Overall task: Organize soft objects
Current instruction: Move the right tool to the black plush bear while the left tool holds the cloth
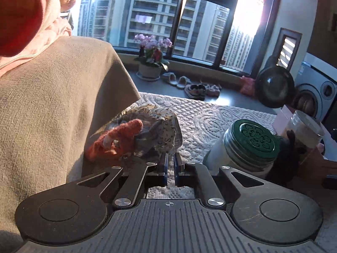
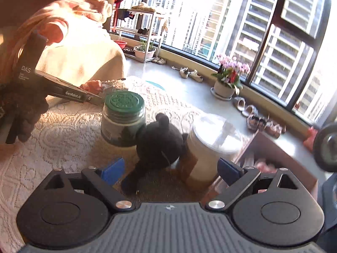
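Observation:
My left gripper (image 1: pixel 170 164) is nearly shut, its jaws a narrow gap apart with nothing between them, just in front of an orange knitted item (image 1: pixel 118 139) and a letter-printed fabric piece (image 1: pixel 162 124) lying against a big beige cloth pile (image 1: pixel 59 105). My right gripper (image 2: pixel 170 166) is open, its blue pads wide on either side of a black plush toy (image 2: pixel 160 139) that sits on the lace tablecloth (image 2: pixel 52 139) between two jars. The left gripper also shows in the right wrist view (image 2: pixel 92 99).
A green-lidded glass jar (image 1: pixel 244 145) (image 2: pixel 123 118) and a white-lidded jar (image 2: pixel 212 143) stand by the toy. A cardboard box (image 2: pixel 280 158) sits at the table's right edge. Pink clothing (image 2: pixel 84 12) tops the pile. Beyond are a flower pot (image 1: pixel 150 63), shoes and a washing machine (image 1: pixel 316 92).

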{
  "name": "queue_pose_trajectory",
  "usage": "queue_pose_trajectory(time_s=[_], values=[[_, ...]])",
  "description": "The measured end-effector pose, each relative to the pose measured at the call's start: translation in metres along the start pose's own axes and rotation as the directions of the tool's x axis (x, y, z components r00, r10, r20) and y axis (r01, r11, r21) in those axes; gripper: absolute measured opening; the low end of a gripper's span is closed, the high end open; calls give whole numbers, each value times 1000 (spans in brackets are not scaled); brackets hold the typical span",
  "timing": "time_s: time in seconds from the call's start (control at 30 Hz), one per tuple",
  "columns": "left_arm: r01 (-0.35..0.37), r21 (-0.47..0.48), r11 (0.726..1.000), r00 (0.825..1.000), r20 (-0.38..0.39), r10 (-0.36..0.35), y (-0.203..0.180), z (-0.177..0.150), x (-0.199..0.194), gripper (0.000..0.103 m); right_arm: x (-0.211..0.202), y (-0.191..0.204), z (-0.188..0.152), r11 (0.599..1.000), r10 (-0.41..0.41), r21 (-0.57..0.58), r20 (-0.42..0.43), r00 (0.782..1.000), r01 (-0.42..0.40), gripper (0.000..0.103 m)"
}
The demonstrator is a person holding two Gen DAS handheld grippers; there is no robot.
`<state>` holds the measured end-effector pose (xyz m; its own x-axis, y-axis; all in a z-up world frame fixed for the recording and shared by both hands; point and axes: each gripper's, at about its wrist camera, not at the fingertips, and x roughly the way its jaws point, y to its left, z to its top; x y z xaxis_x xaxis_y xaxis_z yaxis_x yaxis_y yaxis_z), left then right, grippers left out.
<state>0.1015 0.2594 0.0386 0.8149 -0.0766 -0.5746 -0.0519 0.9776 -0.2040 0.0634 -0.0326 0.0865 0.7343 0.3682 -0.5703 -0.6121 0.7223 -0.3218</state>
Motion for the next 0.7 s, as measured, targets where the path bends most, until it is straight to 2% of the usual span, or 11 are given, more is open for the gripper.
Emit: queue_pose_trajectory(time_s=[0.17,0.27,0.37,0.43,0.57,0.6,0.63,0.7], values=[[-18,4,1000,999,39,18,3,3,-8,8,45,27,30,987,-41,-154,-46,998,34,94],[-14,-1,1000,998,53,14,5,11,-4,8,63,44,39,969,-89,-236,-37,995,78,94],[-65,51,997,997,39,63,-2,24,3,13,63,51,43,971,-59,-234,-43,997,47,94],[-115,93,989,992,58,110,-4,31,6,13,58,51,43,972,-45,-231,-35,998,36,94],[-201,135,970,979,70,193,0,41,22,13,43,44,35,987,25,-157,-37,999,-30,94],[-216,159,963,976,62,209,-2,41,28,27,41,44,33,990,43,-135,-43,998,-48,94],[-225,190,956,974,50,219,-5,41,36,32,39,44,30,991,60,-117,-50,997,-65,94],[-241,211,947,970,33,239,-8,42,49,32,37,46,24,992,84,-93,-58,995,-89,94]])
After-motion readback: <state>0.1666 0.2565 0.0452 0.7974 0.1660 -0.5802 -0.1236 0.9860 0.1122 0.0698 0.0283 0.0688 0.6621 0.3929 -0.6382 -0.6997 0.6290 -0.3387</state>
